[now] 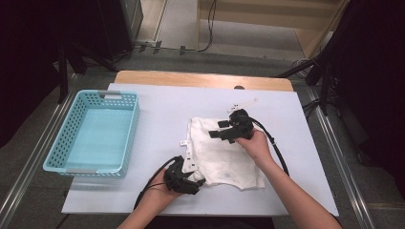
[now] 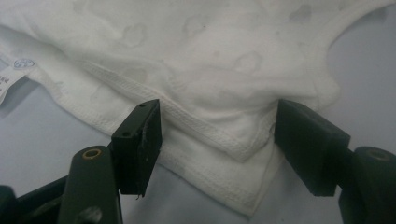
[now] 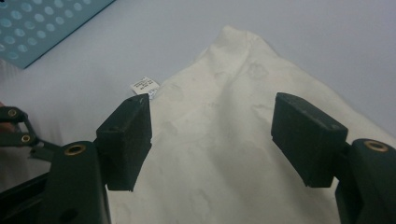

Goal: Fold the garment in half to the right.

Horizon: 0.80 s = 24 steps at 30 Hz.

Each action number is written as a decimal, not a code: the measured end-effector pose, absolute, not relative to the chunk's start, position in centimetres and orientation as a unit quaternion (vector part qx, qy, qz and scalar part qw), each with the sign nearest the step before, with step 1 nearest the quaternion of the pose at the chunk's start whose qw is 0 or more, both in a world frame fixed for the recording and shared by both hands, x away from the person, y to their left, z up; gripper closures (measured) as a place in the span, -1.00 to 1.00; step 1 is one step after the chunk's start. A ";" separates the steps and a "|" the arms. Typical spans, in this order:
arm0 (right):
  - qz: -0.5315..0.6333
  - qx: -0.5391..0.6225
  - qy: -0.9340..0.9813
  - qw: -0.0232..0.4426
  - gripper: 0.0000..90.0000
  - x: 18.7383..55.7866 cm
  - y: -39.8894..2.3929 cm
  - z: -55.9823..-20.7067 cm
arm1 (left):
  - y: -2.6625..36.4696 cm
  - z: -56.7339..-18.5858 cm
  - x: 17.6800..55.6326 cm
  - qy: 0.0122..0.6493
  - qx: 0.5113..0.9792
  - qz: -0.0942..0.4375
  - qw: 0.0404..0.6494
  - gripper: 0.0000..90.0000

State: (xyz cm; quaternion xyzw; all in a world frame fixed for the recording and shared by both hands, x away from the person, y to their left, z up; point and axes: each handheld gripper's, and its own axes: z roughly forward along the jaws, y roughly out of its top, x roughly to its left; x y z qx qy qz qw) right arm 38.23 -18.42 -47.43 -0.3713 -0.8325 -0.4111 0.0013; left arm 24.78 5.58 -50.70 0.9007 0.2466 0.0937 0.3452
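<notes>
A white garment (image 1: pixel 224 152) with faint printed spots lies crumpled on the white table cover (image 1: pixel 157 109). My left gripper (image 1: pixel 197 182) is at its near left corner. In the left gripper view the stitched, folded hem corner (image 2: pixel 224 144) lies between the jaws of my left gripper (image 2: pixel 217 133), which stand apart without pinching it. My right gripper (image 1: pixel 217 130) hovers over the garment's far edge. In the right gripper view my right gripper (image 3: pixel 212 135) is open above the cloth (image 3: pixel 224 154), with nothing held. A small care label (image 3: pixel 144 85) sticks out at the cloth's side.
A light blue plastic basket (image 1: pixel 131 138) stands at the table's left, and its perforated wall (image 3: pixel 37 28) appears in the right gripper view. Beyond the white cover a wooden table edge (image 1: pixel 200 78) runs along the back. Black stands and cables stand on the floor around.
</notes>
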 end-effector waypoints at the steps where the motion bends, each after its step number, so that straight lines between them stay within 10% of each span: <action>1: -0.412 -0.371 -0.832 0.001 -0.39 38.2 -18.3 -47.5 | 5.6 -50.8 24.7 0.248 0.899 0.095 0.349 -0.12; 14: -0.402 -0.383 -0.832 -0.009 -0.39 38.8 -16.8 -48.1 | 5.6 -51.0 25.4 0.271 0.884 0.077 0.373 0.78; 24: -0.400 -0.377 -0.835 -0.003 -0.39 39.5 -15.2 -48.4 | 5.8 -51.0 26.0 0.286 0.879 0.046 0.380 0.85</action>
